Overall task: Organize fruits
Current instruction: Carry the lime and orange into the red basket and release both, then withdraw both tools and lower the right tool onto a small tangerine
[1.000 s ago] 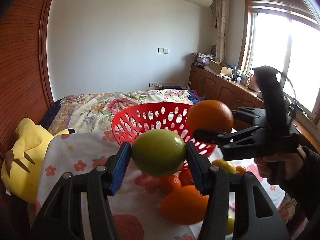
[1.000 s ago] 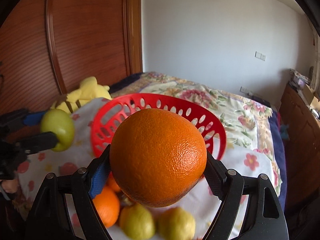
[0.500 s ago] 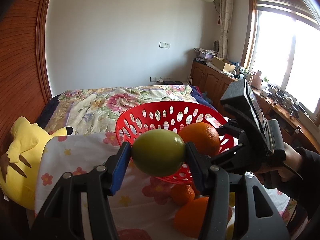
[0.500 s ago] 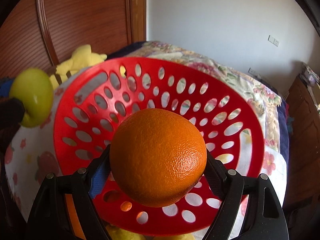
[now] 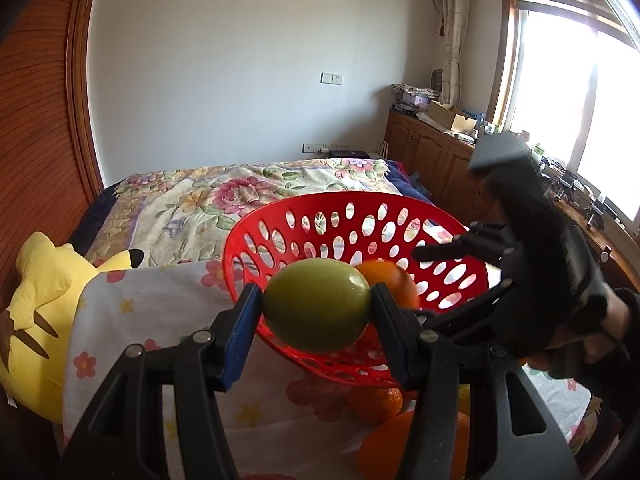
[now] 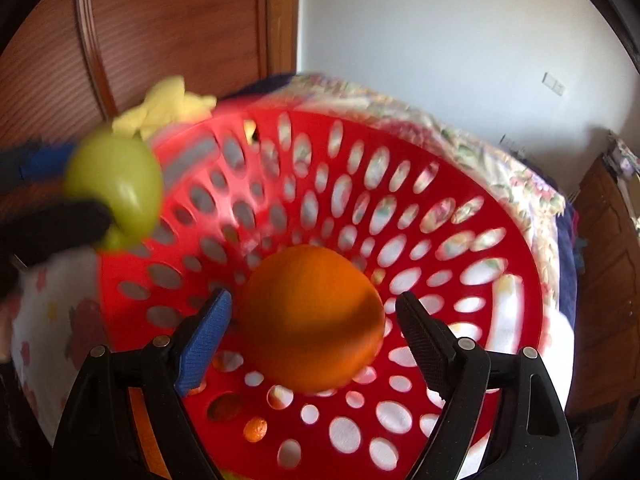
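Note:
My left gripper (image 5: 314,296) is shut on a round green fruit (image 5: 316,306), held just over the near rim of the red perforated basket (image 5: 400,200). The right wrist view shows that green fruit (image 6: 116,188) at the basket's left edge. My right gripper (image 6: 313,297) points down into the basket (image 6: 440,176), open. A large orange (image 6: 312,320) lies on the basket floor between its pads, with a gap on each side. In the left wrist view the orange (image 5: 394,284) shows behind the green fruit, with the right gripper (image 5: 420,282) around it.
Loose oranges (image 5: 376,404) lie on the flowered cloth (image 5: 160,320) in front of the basket. A yellow plush toy (image 5: 40,312) sits at the left, a quilted bed (image 5: 200,200) behind. Wooden cabinets (image 5: 432,152) line the right wall. A person's hand (image 5: 592,332) holds the right gripper.
The right gripper sank into the basket with the orange, and its pads came off the fruit. The left gripper carried the green fruit closer to the basket rim.

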